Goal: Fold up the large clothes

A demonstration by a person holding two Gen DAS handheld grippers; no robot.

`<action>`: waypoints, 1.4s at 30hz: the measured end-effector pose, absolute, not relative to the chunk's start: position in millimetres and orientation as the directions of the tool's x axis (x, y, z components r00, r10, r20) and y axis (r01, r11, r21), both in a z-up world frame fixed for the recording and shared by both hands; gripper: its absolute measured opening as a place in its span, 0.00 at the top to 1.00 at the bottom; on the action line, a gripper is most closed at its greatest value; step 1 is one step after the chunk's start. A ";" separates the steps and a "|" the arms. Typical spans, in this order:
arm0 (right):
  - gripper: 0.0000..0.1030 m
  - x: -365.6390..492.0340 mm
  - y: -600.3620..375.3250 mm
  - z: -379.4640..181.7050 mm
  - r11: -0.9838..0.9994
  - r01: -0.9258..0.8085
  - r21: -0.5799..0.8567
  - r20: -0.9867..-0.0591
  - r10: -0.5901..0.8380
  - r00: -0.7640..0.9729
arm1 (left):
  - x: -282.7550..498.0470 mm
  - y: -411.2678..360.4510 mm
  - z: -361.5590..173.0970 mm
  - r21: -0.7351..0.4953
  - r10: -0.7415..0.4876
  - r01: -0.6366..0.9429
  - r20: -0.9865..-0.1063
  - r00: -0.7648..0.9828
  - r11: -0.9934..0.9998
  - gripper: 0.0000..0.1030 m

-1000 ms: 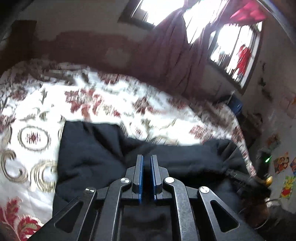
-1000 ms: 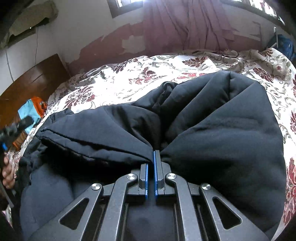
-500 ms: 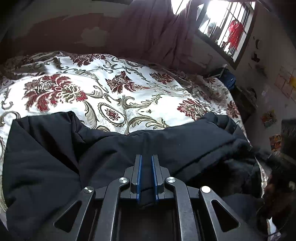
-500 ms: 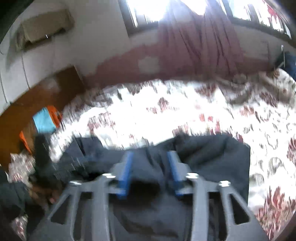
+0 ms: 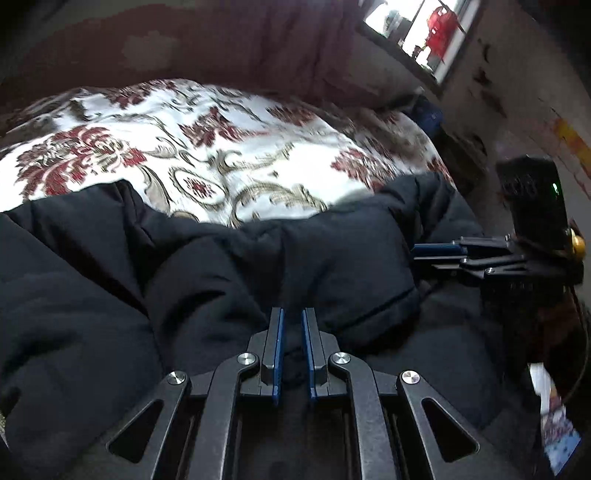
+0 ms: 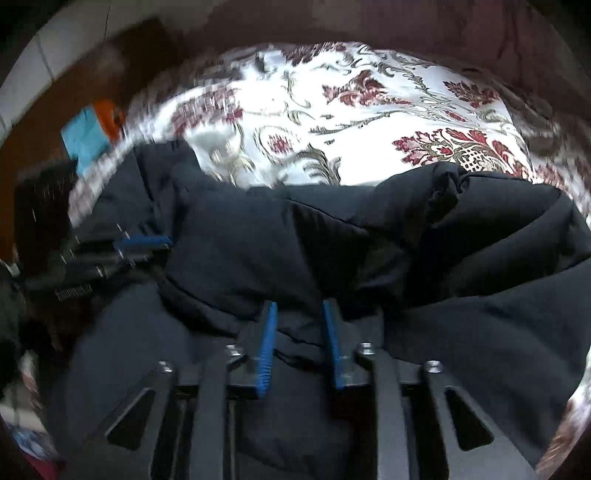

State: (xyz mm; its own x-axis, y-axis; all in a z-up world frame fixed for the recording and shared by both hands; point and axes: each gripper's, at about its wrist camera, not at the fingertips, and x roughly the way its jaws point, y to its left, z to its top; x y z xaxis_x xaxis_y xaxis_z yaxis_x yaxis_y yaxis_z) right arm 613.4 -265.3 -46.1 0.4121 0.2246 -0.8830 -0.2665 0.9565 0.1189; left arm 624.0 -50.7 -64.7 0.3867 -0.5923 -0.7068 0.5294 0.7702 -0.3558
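A large black padded jacket lies bunched on a floral bedspread; it also fills the lower right wrist view. My left gripper is shut on a fold of the jacket, with black cloth pinched between its blue pads. My right gripper has its jaws parted, with jacket cloth lying between them. The right gripper shows side-on at the right of the left wrist view, and the left gripper at the left of the right wrist view.
The white, red and gold bedspread runs back to a dark red wall and curtain. A window is at the upper right. A wooden headboard with blue and orange cloth stands at left.
The right gripper opened from shut and let go its pinch of the jacket. Both grippers came down low over the jacket. The left gripper kept its hold.
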 end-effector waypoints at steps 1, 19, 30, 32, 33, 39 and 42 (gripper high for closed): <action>0.84 616.8 -263.7 -50.5 0.959 -0.262 0.108 -0.889 0.211 0.406 | 625.5 -51.5 -66.6 -0.355 -0.589 0.530 -0.716 0.375 0.770 0.91; 0.89 613.6 -253.1 -66.6 0.982 -0.184 0.053 -0.805 0.151 0.574 | 665.0 -76.2 -101.8 -0.224 -0.400 0.406 -0.813 0.423 0.886 0.96; 0.91 621.2 -257.7 -78.2 0.993 -0.113 0.035 -0.818 0.094 0.568 | 666.1 -66.5 -114.9 -0.230 -0.358 0.333 -0.844 0.400 0.914 0.96; 0.90 608.4 -266.1 -69.9 0.989 -0.115 0.096 -0.787 0.146 0.599 | 663.9 -70.7 -112.8 -0.204 -0.337 0.334 -0.846 0.413 0.920 0.96; 0.88 600.1 -270.6 -64.9 0.987 -0.103 0.121 -0.775 0.158 0.611 | 658.4 -68.8 -110.4 -0.204 -0.343 0.341 -0.838 0.424 0.918 0.96; 0.76 542.6 -278.1 -23.9 0.993 -0.015 0.119 -0.703 0.095 0.705 | 616.4 -51.4 -66.7 -0.207 -0.369 0.350 -0.784 0.500 0.914 0.97; 0.51 515.2 -272.8 1.1 0.995 -0.001 0.095 -0.657 0.064 0.751 | 594.0 -52.0 -43.9 -0.158 -0.341 0.361 -0.778 0.528 0.919 0.67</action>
State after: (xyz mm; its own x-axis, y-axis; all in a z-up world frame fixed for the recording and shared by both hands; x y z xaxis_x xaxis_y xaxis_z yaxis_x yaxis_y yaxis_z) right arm 515.2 -272.8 1.1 0.7508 0.0638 -0.6575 -0.0014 0.9955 0.0950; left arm 594.0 -52.0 -43.9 0.5284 -0.3409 -0.7775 0.3612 0.9191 -0.1576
